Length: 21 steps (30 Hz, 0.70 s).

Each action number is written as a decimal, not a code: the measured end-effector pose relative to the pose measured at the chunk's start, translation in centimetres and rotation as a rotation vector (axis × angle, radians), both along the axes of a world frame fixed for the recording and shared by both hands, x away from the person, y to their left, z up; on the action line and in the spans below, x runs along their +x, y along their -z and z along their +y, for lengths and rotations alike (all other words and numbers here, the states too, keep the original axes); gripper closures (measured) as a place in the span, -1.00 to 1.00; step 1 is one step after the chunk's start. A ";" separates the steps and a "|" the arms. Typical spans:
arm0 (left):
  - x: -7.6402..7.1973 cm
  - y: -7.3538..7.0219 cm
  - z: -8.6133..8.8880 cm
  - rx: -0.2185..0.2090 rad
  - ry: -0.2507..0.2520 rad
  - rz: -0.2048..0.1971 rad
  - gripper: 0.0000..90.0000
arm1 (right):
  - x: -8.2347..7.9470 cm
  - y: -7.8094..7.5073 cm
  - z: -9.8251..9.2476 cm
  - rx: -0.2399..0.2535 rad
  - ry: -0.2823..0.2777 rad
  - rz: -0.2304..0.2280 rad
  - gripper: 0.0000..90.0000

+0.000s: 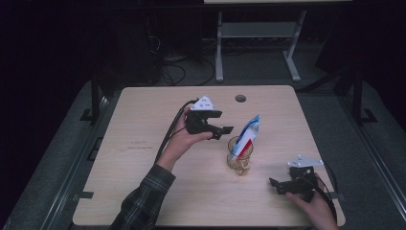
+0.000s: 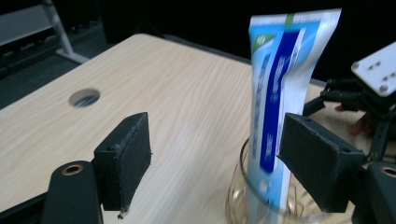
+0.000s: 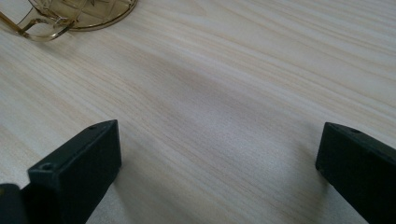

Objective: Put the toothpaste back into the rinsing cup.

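glossy flat tube (image 1: 249, 133) | ribbed amber glass mug (image 1: 239, 158) | woodgrain table (image 1: 143, 153)

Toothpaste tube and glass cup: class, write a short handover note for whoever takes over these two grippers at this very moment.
Left gripper: open, empty, just left of the toothpaste tube.
Right gripper: open, empty, low over the table near its front right corner.
Things: the tube stands tilted in the glass cup at mid-table, leaning on the rim.
Done: tube appears placed in the cup and released.
Left: probably only drawing the left gripper clear without knocking the tube.
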<state>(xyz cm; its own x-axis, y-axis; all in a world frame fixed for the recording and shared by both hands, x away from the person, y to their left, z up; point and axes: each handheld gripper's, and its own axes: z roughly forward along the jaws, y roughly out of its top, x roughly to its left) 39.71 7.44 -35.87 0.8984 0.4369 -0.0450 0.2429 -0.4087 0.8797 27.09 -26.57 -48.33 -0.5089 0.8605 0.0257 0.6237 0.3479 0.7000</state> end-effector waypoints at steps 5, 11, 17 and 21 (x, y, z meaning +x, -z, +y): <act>-0.5 0.2 1.5 0.019 -0.034 0.003 -0.46 | 0.0 0.0 0.0 -0.002 0.000 0.000 -1.00; -1.3 0.4 3.9 0.034 -0.072 0.002 -0.46 | 0.0 0.0 0.0 -0.002 0.000 0.000 -1.00; -2.3 0.5 5.9 0.044 -0.096 -0.004 -0.47 | 0.0 0.0 0.0 -0.003 0.000 0.000 -1.00; -2.9 0.8 7.1 0.040 -0.114 0.002 -0.47 | 0.0 0.0 0.0 -0.002 0.001 -0.001 -1.00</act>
<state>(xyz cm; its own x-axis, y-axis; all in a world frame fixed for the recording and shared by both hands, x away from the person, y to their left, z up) 36.83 14.59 -36.69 0.8426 0.5379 -0.0268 0.2913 -0.4133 0.8628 27.10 -26.57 -48.35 -0.5082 0.8609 0.0238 0.6236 0.3487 0.6997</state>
